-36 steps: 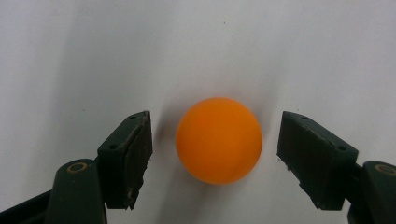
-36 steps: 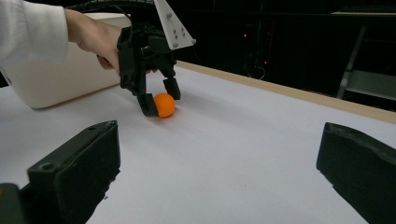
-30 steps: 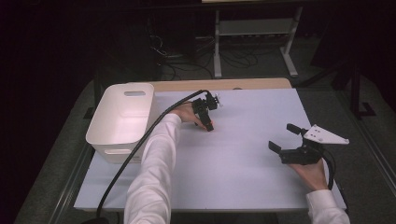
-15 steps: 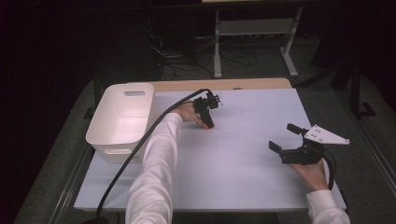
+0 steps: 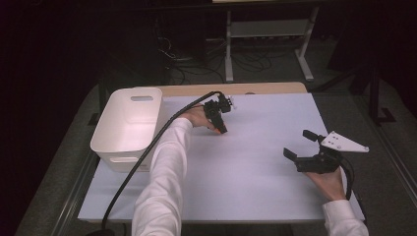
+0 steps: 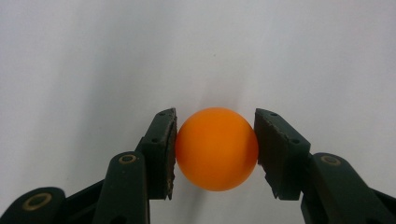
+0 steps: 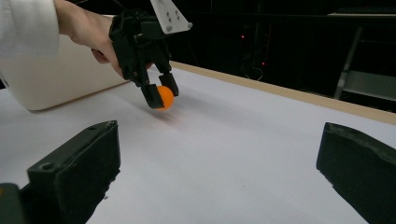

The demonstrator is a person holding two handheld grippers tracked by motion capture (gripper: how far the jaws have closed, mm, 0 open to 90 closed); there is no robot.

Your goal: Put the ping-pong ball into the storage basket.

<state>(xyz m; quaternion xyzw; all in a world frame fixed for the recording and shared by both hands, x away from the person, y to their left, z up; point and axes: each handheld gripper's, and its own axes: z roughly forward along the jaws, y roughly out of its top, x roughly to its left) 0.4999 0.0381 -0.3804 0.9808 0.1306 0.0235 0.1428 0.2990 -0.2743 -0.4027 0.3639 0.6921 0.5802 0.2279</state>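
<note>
- Left gripper (image 6: 215,149): jaws have just been closing and now pinch the orange ball (image 6: 216,148), one pad on each side of it.
- Ball position: between the left jaw tips, at the white table surface (image 5: 255,162); the right gripper view shows the ball (image 7: 165,97) at the tips of the downward-pointing left gripper (image 7: 159,95).
- Right gripper (image 5: 301,146): jaws spread wide, nothing between them; well apart from the ball, to the right of the left gripper in the high view.
- White bin (image 5: 129,120): just beside the left forearm, on the side away from the right gripper.
</note>
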